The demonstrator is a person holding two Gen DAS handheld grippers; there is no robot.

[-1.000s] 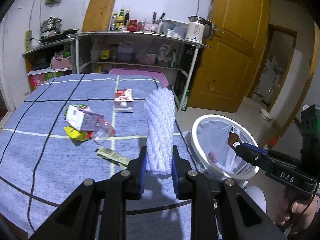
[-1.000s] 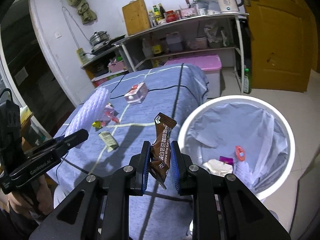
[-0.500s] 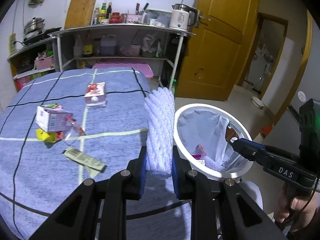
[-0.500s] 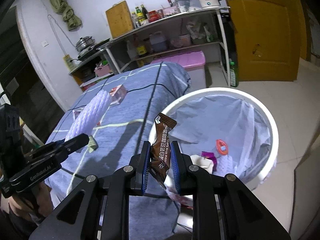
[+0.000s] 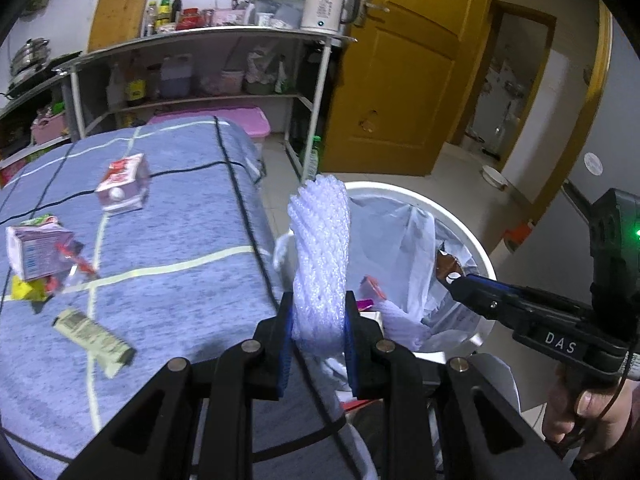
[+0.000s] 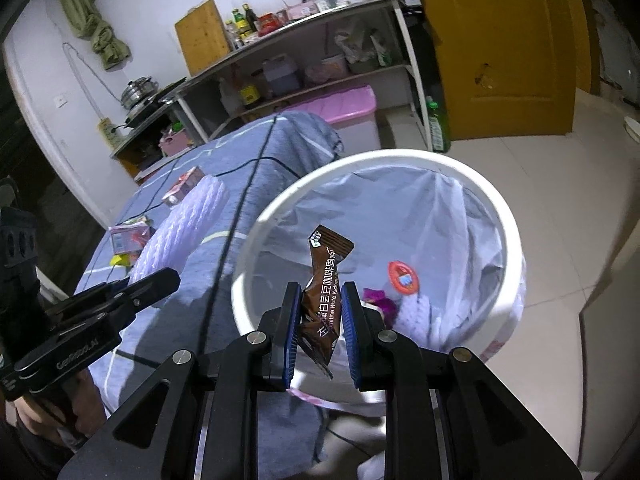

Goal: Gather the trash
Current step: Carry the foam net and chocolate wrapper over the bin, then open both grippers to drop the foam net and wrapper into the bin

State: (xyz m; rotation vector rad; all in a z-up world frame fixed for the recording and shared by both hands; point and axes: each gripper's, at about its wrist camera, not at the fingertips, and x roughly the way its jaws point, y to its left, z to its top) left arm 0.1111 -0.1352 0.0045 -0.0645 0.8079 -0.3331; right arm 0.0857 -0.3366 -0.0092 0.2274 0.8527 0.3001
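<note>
Release step: left claw [image 5: 318,316] is clamped on foam netting [image 5: 320,248], right claw [image 6: 320,312] on brown wrapper [image 6: 322,292]; centre each over bin [image 6: 508,248] before opening.

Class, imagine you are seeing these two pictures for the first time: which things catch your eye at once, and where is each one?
The white foam net sleeve stands upright, pinched in the left gripper at the table's edge. The brown snack wrapper is clamped in the right gripper over the mouth of the white lined bin. Cartons and wrappers lie scattered on the blue checked tablecloth.
</note>
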